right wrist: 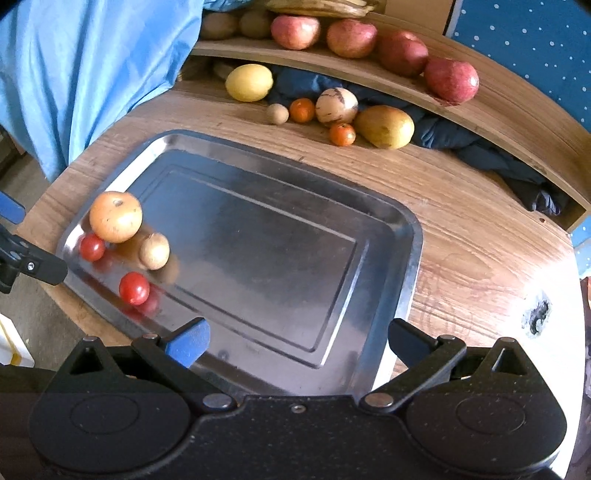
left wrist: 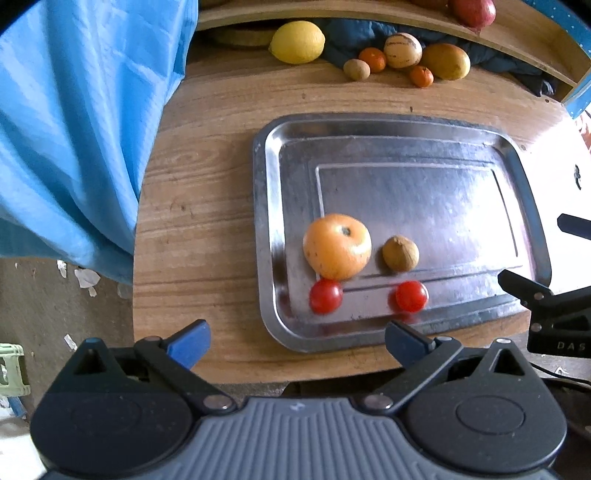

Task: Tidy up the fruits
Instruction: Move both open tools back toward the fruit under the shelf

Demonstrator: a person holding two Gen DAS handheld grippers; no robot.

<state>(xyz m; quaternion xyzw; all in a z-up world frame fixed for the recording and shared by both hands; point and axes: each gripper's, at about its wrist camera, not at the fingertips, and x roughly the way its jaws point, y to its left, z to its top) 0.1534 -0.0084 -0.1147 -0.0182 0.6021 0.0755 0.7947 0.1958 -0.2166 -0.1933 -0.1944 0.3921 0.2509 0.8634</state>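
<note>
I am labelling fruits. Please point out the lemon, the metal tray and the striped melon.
lemon (left wrist: 297, 41), left wrist view, middle.
metal tray (right wrist: 406, 295), right wrist view, right rim.
striped melon (right wrist: 336, 105), right wrist view, middle.

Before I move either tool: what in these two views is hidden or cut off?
- Upper shelf: the left wrist view crops it to one red fruit; in the right wrist view, the flat item at the top edge is cropped, unidentifiable.
- Under the shelf: dark cloth and shadow hide the back.
- Table left side: blue fabric covers it in both views.
- Tray near edge: the right tool body hides it in its own view.
</note>
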